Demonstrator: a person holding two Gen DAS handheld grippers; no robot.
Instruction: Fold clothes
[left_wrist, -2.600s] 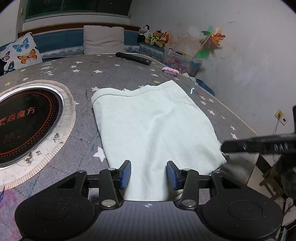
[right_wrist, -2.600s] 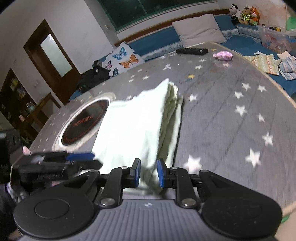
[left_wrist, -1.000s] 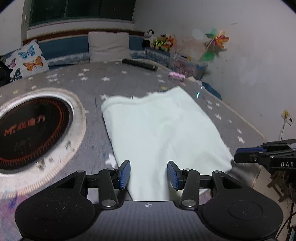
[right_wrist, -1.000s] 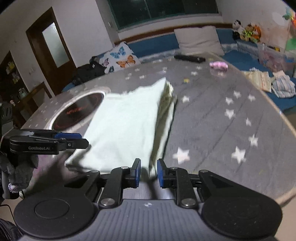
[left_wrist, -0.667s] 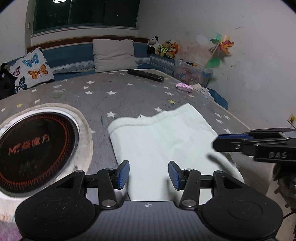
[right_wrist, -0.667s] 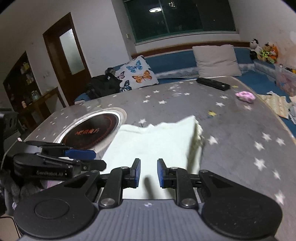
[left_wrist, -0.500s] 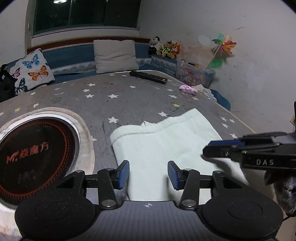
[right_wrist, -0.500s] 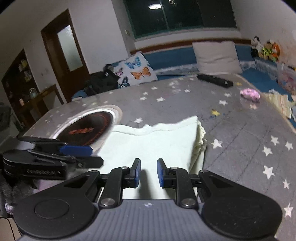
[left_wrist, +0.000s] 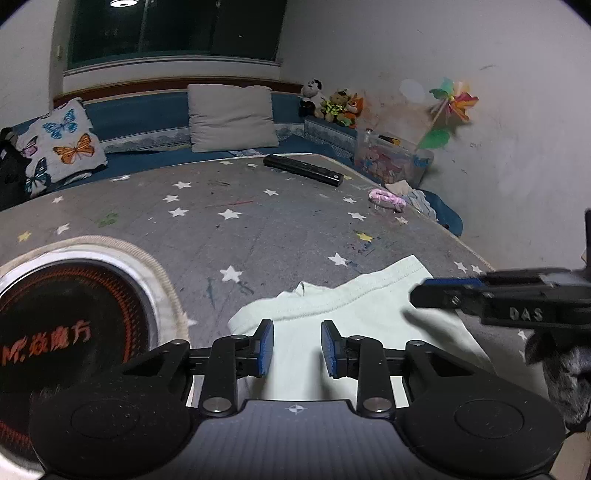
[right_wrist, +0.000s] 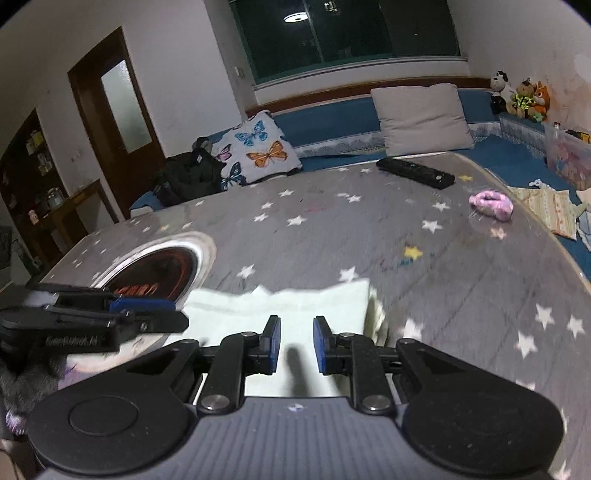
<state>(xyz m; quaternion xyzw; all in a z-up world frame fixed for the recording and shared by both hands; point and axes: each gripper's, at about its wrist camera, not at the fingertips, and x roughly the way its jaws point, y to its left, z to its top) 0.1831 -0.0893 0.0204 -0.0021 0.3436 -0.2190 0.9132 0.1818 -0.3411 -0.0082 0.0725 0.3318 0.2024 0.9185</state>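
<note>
A pale green folded garment (left_wrist: 332, 317) lies on the grey star-patterned table, right below both grippers; it also shows in the right wrist view (right_wrist: 295, 314). My left gripper (left_wrist: 297, 347) is open and empty, hovering over the garment's left part. My right gripper (right_wrist: 296, 345) is open with a narrow gap and empty, over the garment's right part. The right gripper shows at the right edge of the left wrist view (left_wrist: 498, 295). The left gripper shows at the left of the right wrist view (right_wrist: 110, 317).
A round black-and-orange inset plate (left_wrist: 55, 325) sits in the table at the left. A black remote (left_wrist: 303, 170) and a pink bundle (left_wrist: 388, 197) lie at the far side. The table's right edge (right_wrist: 554, 251) drops to a blue bench with cushions and loose clothes.
Both grippers have risen and tilted up, so the garment now sits low in both views. The garment lies flat and released. The right gripper's gap is slightly wider than before.
</note>
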